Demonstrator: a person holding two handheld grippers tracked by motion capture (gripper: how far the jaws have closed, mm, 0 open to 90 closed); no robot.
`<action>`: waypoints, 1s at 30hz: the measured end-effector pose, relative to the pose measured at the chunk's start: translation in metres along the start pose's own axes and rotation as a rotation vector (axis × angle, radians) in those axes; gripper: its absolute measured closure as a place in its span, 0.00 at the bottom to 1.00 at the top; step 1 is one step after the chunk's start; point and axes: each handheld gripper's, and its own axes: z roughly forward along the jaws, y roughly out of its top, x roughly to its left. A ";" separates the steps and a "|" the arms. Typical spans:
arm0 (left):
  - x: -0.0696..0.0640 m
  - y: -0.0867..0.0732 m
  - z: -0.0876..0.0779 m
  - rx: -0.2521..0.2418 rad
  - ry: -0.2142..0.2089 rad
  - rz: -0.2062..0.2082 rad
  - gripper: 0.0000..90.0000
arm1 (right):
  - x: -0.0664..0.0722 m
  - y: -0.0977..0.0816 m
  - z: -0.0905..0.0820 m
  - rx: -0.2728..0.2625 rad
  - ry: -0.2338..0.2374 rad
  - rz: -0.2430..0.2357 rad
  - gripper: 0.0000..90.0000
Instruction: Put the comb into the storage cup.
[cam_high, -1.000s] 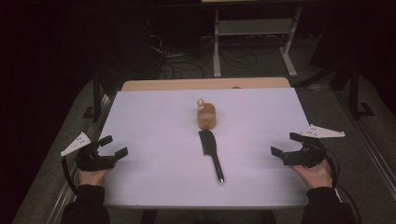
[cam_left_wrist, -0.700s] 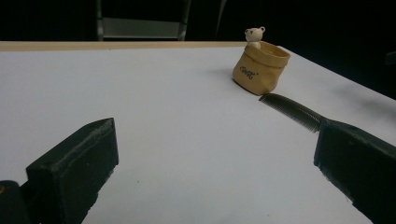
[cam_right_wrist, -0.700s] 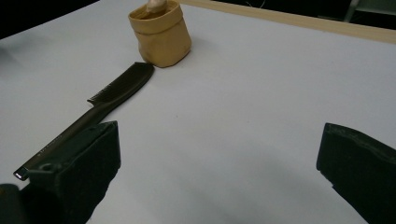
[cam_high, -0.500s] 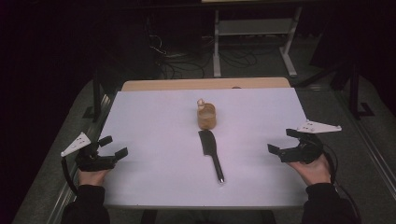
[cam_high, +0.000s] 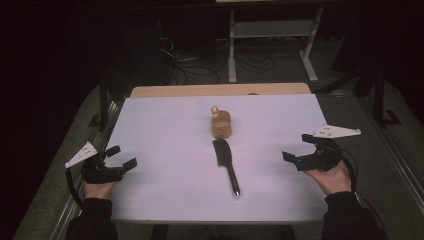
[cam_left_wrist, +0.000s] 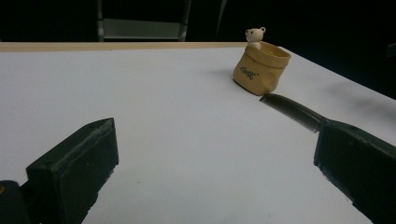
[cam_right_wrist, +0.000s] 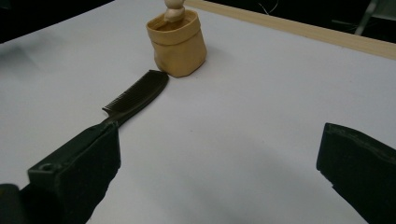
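A tan fabric-look pouch with a small bear figure on its rim (cam_high: 220, 125) stands upright in the middle of the white table (cam_high: 160, 125). Just in front of it lies a black comb (cam_high: 226, 162), teeth end near the pouch, handle toward me. My left gripper (cam_high: 122, 156) rests open at the table's left edge, nothing between its jaws. My right gripper (cam_high: 297, 147) hovers open at the right side. The left gripper view has the pouch (cam_left_wrist: 261, 67) and comb (cam_left_wrist: 292, 111) far right. In the right gripper view the comb (cam_right_wrist: 135, 98) runs behind the left jaw toward the pouch (cam_right_wrist: 177, 44).
A wooden strip (cam_high: 220, 90) borders the table's far edge. Behind it, on the dark floor, stand a metal shelf frame (cam_high: 270, 30) and loose cables (cam_high: 185, 62). Wide bare white surface lies on both sides of the pouch and comb.
My right gripper has drifted a little to the left, inward over the table. The left gripper, pouch and comb have stayed put.
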 end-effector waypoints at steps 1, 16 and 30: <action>0.000 0.000 0.000 0.000 0.000 0.000 0.00 | 0.001 0.001 0.001 0.002 0.002 -0.002 0.00; 0.000 0.000 0.000 0.003 -0.002 0.000 0.00 | 0.013 0.016 0.013 0.033 0.044 -0.051 0.00; 0.000 0.000 0.000 0.002 -0.004 0.000 0.00 | 0.026 0.027 0.028 0.054 0.081 -0.084 0.00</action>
